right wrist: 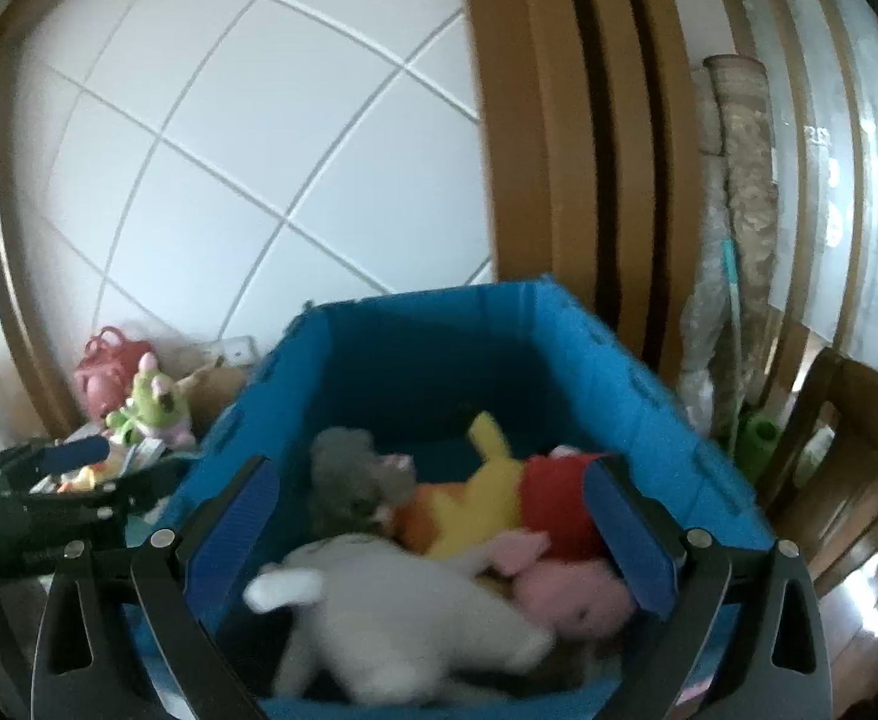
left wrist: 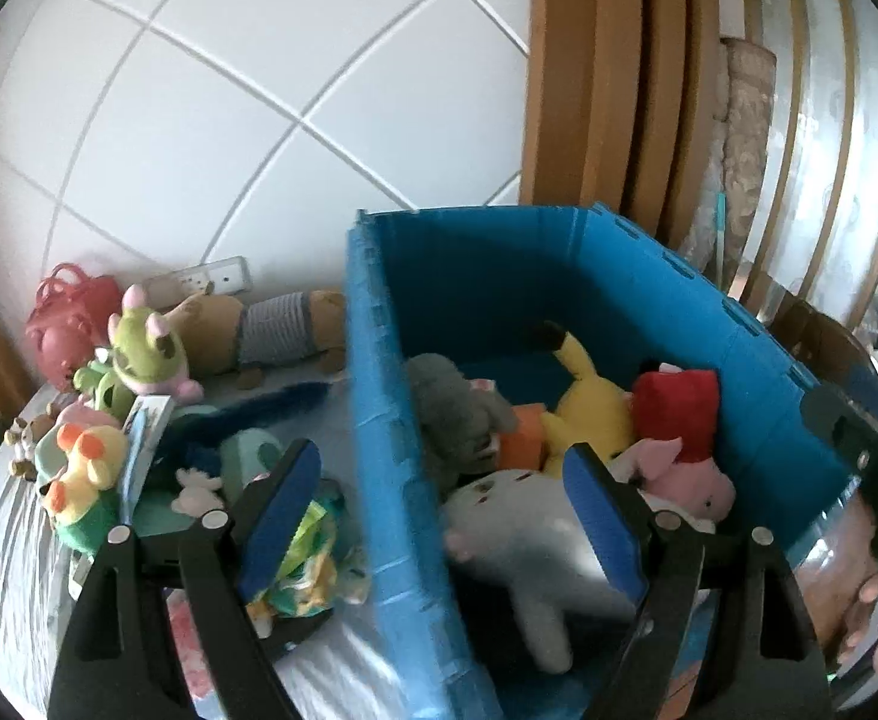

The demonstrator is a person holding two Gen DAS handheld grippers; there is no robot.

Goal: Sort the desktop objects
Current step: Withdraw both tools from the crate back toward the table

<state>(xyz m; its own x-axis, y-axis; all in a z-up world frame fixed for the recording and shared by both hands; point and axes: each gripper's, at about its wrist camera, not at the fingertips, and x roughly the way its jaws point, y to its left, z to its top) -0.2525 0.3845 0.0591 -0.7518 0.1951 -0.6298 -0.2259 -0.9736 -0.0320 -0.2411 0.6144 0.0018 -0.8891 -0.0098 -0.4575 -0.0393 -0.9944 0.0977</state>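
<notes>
A blue bin (left wrist: 379, 420) (right wrist: 559, 324) holds several plush toys: a grey one (left wrist: 451, 402) (right wrist: 349, 468), a yellow one (left wrist: 589, 402) (right wrist: 487, 492), a pink piglet in red (left wrist: 691, 474) (right wrist: 565, 594) and a white one (left wrist: 535, 546) (right wrist: 391, 612). My left gripper (left wrist: 442, 516) is open and straddles the bin's left wall, nothing pressed between its pads. My right gripper (right wrist: 433, 540) (left wrist: 859, 420) is open wide above the bin. The blurred white plush lies below and between its fingers, untouched by the pads.
Left of the bin the table carries a green plush (left wrist: 145, 348) (right wrist: 157, 402), a pink bag (left wrist: 67, 318) (right wrist: 106, 372), a brown striped plush (left wrist: 259, 330), a yellow-green duck plush (left wrist: 82, 474) and a patterned cloth toy (left wrist: 307, 564). A wooden chair (right wrist: 847, 450) stands right.
</notes>
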